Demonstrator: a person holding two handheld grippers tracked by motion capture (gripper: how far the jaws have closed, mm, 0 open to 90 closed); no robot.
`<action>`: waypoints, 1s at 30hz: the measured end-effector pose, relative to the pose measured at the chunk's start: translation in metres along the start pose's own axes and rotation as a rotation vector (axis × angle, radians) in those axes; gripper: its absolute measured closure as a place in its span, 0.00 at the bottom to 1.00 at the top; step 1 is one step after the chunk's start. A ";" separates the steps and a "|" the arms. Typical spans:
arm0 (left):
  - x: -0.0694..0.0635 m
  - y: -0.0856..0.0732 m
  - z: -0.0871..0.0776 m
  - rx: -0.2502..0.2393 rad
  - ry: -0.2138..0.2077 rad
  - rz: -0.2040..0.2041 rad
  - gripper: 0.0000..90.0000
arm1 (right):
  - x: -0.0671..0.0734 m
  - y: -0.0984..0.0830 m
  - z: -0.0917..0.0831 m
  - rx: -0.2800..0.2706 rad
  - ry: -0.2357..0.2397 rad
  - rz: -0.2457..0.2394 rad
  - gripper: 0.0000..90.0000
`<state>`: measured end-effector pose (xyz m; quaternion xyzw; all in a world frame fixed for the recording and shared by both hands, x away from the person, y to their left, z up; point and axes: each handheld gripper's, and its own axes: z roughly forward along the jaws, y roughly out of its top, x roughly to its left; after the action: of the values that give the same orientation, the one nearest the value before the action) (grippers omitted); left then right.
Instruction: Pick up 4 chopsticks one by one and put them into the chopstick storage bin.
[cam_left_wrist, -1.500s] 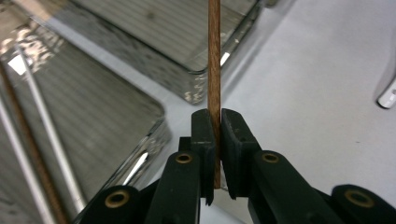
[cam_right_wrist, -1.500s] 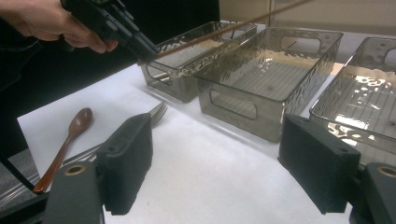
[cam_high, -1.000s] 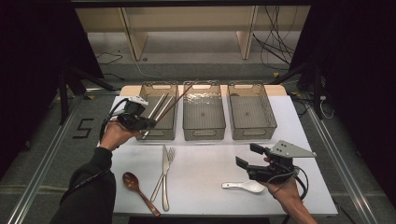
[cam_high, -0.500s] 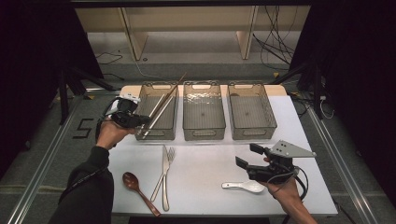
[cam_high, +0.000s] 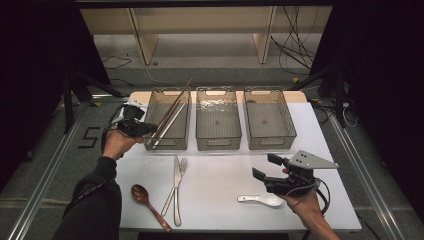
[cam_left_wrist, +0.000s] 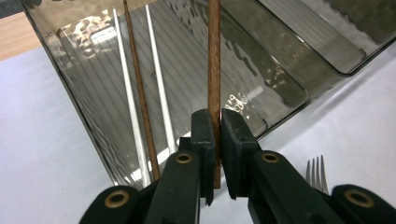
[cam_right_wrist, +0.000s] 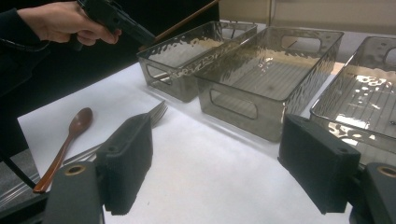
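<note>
Since the earlier frame, the left gripper (cam_high: 146, 129) has drawn back toward the near left corner of the left clear ribbed plastic bin (cam_high: 150, 107), lowering the dark brown wooden chopstick (cam_high: 176, 102) it pinches; the right gripper (cam_high: 264, 172) has kept still.

From the high view, that chopstick slants across the left bin, its far tip poking over the far rim, beside a pale pair already lying inside. The middle bin (cam_high: 218, 141) and right bin (cam_high: 270, 141) hold nothing. On the white table (cam_high: 220, 175) wait a brown wooden spoon (cam_high: 148, 201), a steel knife (cam_high: 176, 192), a steel fork (cam_high: 181, 167) and a white ceramic spoon (cam_high: 261, 200).

Through the left gripper view, the jaws press tight on the brown chopstick's (cam_left_wrist: 214, 70) near end. To finish well, I would lower the stick until it lies flat among its fellows, parallel to them, then let go gently.

Through the right gripper view, the right gripper's (cam_right_wrist: 219, 172) jaws stand spread wide, empty, above the table.
</note>
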<state>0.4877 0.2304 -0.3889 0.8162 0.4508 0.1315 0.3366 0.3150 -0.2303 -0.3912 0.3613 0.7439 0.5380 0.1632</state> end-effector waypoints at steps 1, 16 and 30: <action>0.001 -0.001 0.001 0.000 0.006 -0.006 0.93 | 0.000 0.000 0.000 0.001 0.000 0.000 0.30; 0.012 -0.009 0.006 0.029 0.053 -0.033 0.93 | 0.000 0.000 0.000 0.000 0.000 -0.001 0.30; 0.016 -0.012 0.009 0.035 0.081 -0.060 0.93 | 0.000 0.000 0.000 0.000 0.001 -0.001 0.30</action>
<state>0.4931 0.2438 -0.4053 0.8019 0.4908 0.1464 0.3076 0.3149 -0.2303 -0.3910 0.3609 0.7440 0.5382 0.1632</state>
